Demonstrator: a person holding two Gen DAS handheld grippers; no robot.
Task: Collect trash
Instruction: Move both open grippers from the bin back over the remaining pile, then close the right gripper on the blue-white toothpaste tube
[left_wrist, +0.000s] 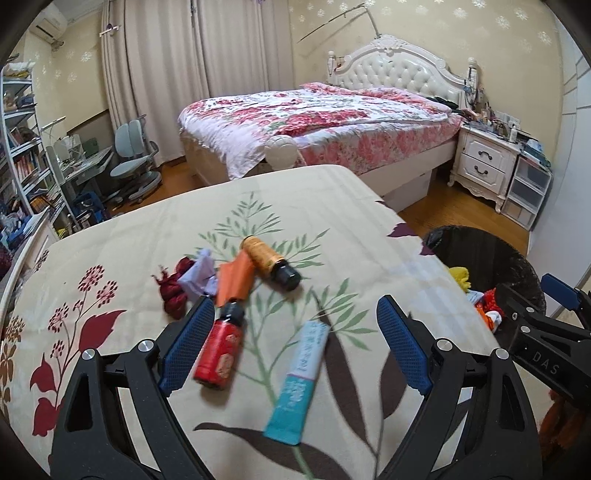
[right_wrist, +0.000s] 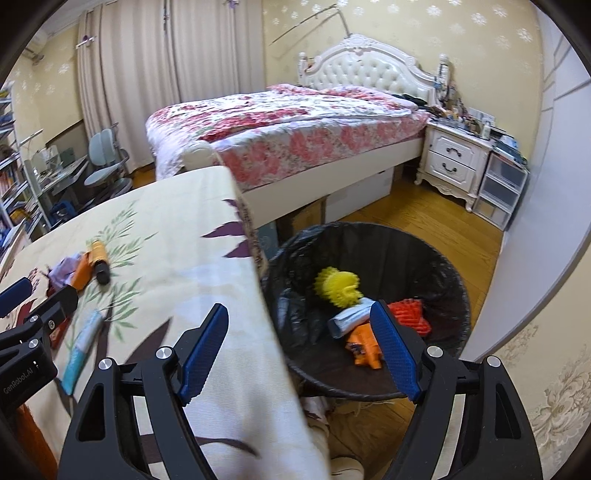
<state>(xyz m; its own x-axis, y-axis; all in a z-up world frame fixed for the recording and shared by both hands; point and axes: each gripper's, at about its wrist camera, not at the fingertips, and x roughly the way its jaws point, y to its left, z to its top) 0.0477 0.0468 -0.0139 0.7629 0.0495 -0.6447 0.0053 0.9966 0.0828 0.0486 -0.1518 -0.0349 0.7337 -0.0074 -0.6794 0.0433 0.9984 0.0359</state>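
Red plastic bottle (left_wrist: 218, 354) is lying lower centre between the empty, wide-apart left gripper (left_wrist: 295, 343) pads, so squaring across its body seems wise; the right gripper (right_wrist: 299, 350) is gaping empty over the black-lined bin (right_wrist: 436, 254).

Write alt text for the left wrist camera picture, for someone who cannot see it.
An open, empty left gripper hangs over a floral-clothed table scattered with trash: a red bottle, a blue tube, an orange bottle and crumpled scraps. A black-lined bin stands right; a bed behind.
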